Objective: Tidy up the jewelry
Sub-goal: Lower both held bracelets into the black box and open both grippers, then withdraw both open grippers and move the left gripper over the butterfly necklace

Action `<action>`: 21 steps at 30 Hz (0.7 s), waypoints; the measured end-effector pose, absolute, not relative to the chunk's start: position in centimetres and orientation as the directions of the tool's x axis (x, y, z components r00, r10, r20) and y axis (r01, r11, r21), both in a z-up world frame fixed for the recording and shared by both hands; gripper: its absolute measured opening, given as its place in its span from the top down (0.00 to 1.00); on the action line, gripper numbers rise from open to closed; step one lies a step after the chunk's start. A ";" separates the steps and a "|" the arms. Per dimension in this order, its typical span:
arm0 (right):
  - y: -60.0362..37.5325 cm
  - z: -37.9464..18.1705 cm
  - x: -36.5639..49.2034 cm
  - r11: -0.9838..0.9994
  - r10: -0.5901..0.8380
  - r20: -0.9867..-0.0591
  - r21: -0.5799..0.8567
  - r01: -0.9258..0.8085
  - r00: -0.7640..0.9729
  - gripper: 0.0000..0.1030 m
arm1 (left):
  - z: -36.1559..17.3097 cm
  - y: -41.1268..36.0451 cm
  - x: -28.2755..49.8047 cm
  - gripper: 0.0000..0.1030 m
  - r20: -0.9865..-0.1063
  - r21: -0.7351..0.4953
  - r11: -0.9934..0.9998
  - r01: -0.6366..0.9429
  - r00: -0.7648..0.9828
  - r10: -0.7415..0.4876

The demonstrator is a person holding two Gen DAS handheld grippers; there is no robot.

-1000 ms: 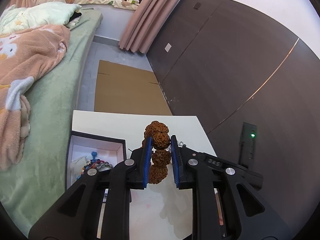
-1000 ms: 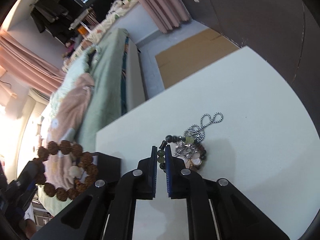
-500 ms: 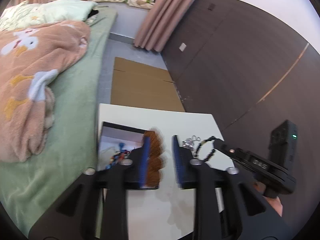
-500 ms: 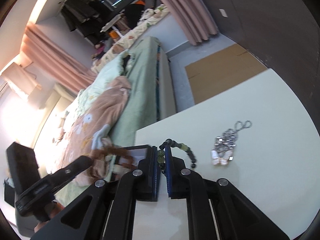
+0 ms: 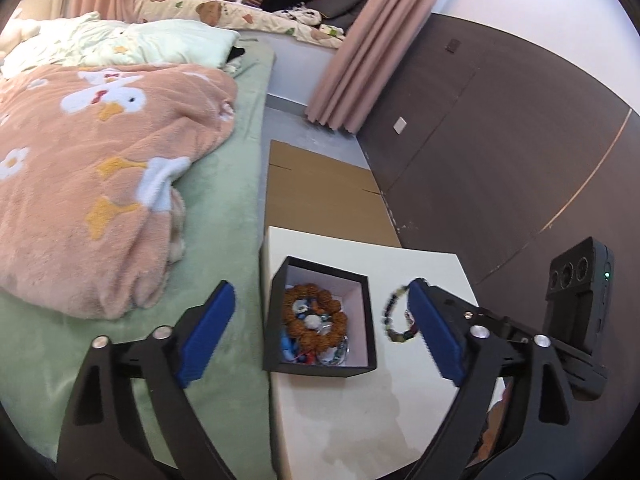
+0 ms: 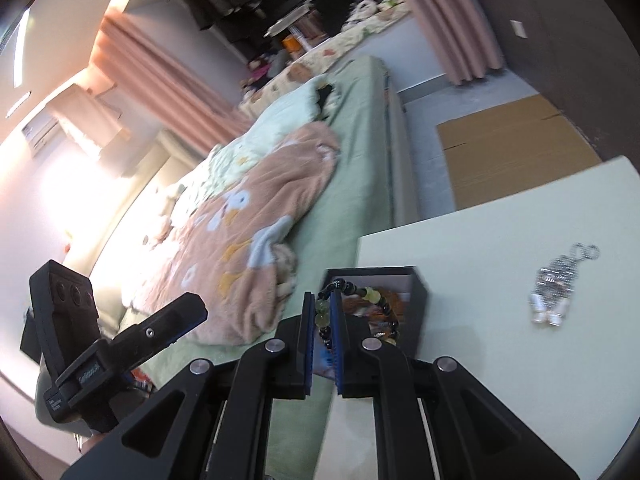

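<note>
A black open box (image 5: 276, 292) stands on the white table (image 5: 360, 420) at its left edge. Inside lies a brown rough-bead bracelet (image 5: 296, 322) on top of other coloured pieces. My left gripper (image 5: 320, 286) hangs over the box, jaws opening wide with nothing between them. My right gripper (image 6: 322, 300) is shut on a bracelet of green and dark beads (image 6: 370, 293), which dangles just above the box (image 6: 420, 308). The same bracelet (image 5: 390, 308) shows right of the box in the left wrist view. A silver chain piece (image 6: 554, 280) lies on the table to the right.
A bed with a green sheet (image 5: 224, 220) and a pink blanket (image 5: 100, 168) runs along the table's left side. Flat cardboard (image 5: 320, 196) lies on the floor beyond the table. A dark panelled wall (image 5: 500, 160) is to the right.
My left gripper let go of the brown bracelet, which dropped into the box, and its jaws spread wide. My right gripper lifted the green bead bracelet off the table and carried it left to the box.
</note>
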State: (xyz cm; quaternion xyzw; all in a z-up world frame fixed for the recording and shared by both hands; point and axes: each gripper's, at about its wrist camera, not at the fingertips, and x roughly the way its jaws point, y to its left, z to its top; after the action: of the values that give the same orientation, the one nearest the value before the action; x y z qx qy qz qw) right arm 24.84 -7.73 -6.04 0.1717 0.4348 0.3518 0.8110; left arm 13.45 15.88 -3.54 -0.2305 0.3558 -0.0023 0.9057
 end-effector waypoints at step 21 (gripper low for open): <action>-17.8 -5.3 25.2 0.819 0.563 -0.650 0.523 -0.238 0.510 0.19 | -1.4 12.4 13.1 0.05 -0.621 -0.394 0.909 -0.135 0.768 -0.155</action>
State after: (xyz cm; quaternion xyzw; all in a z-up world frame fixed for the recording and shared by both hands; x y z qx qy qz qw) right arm 25.17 -17.76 -5.32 0.1872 0.4349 0.2358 0.8486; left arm 13.15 12.37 -1.35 -0.2129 0.3404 -0.0054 0.9158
